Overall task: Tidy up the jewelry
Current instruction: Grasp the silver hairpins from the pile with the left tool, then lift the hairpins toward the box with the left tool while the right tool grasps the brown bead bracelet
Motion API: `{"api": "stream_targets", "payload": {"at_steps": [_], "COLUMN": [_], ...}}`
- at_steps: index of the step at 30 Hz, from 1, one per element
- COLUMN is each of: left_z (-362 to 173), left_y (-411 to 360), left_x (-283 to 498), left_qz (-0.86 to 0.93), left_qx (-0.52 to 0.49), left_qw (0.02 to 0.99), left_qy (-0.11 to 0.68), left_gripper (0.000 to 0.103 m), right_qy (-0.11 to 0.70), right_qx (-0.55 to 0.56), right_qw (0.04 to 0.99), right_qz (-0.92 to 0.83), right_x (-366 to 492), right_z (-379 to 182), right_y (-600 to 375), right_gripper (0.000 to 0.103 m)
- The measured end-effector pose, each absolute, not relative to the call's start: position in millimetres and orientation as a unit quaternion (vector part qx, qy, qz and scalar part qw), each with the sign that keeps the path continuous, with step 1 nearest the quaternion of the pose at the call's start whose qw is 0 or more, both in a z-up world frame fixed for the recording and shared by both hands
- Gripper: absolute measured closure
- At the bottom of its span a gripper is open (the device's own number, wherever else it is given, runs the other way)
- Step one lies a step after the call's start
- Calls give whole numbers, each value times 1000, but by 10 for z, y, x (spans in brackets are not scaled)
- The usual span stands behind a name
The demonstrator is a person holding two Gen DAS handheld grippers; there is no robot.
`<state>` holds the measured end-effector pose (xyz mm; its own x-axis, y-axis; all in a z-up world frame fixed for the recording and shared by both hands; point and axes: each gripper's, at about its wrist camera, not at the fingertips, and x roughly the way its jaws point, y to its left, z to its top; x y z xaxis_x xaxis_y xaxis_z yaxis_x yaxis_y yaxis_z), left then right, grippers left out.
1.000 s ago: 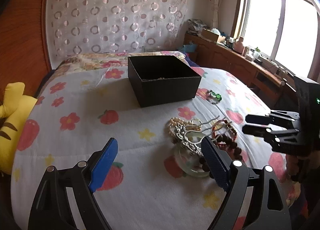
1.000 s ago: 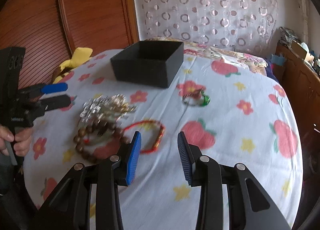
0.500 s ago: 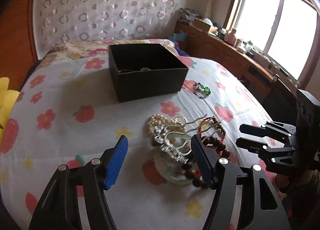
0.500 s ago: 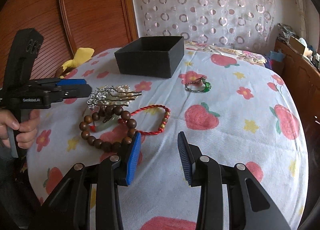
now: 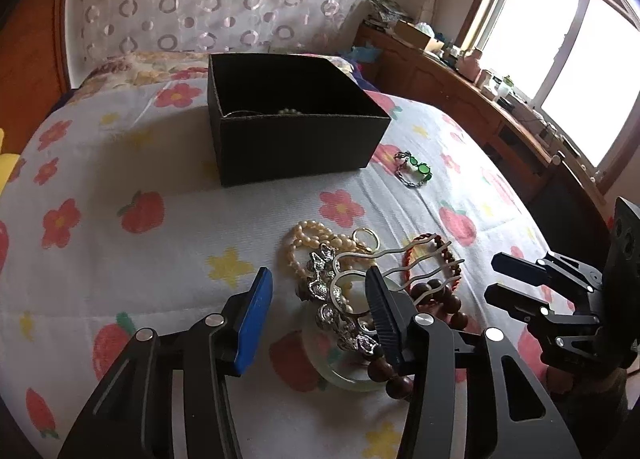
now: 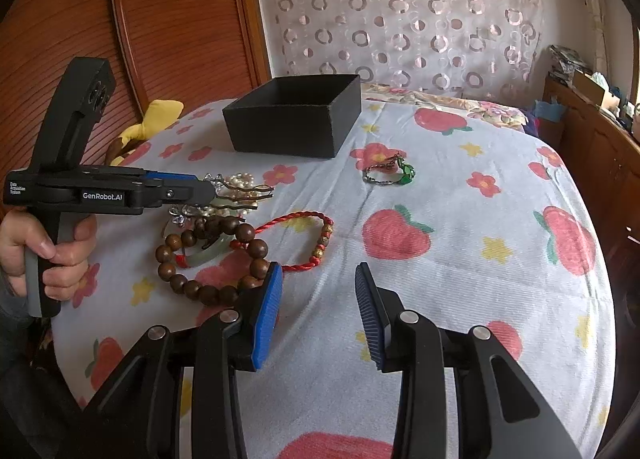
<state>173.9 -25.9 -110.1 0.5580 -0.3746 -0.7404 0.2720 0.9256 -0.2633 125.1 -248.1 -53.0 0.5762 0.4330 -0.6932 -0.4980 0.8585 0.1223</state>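
Note:
On the flowered bedsheet lies a heap of jewelry: a silver hair comb (image 5: 336, 291), a pearl bracelet (image 5: 304, 243), a wooden bead bracelet (image 6: 212, 259), a pale jade bangle (image 5: 344, 371) and a red cord bracelet (image 6: 312, 235). My left gripper (image 5: 318, 311) is low over the heap. Its jaws are closing with the comb's ornate head between them, and the pads are not pressing on it. A green stone bracelet (image 5: 414, 171) lies apart, near the open black box (image 5: 296, 139), which holds some pearls. My right gripper (image 6: 318, 307) is open over bare sheet, beside the heap.
A yellow plush toy (image 6: 156, 119) lies against the wooden headboard (image 6: 168, 27) at the bed's edge. A wooden sideboard (image 5: 460, 91) with clutter runs under the window. A hand (image 6: 52, 251) holds the left gripper's handle.
My left gripper has come forward and down onto the jewelry heap, and its jaws have narrowed around the silver comb. The right gripper's jaws stay at the same width.

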Motion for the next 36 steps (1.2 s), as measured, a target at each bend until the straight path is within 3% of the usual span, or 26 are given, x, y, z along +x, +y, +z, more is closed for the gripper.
{"api": "stream_targets", "payload": {"at_steps": [6, 19, 36], "left_z": [-1060, -712, -385], "left_y": [-223, -100, 80], "left_x": [1697, 1345, 1013], "left_qz": [-189, -189, -172], "left_qx": [-64, -74, -71], "left_qw": [885, 912, 937], "left_qy": [421, 356, 296], "left_gripper": [87, 96, 96], "right_qy": [379, 378, 383], "right_qx": [-44, -51, -98], "right_qw": [886, 886, 844], "right_qz": [263, 264, 363], "right_x": [1249, 1241, 1013], "right_z": [-533, -543, -462], "right_y": [-2484, -2438, -1736], "right_gripper": [63, 63, 63]}}
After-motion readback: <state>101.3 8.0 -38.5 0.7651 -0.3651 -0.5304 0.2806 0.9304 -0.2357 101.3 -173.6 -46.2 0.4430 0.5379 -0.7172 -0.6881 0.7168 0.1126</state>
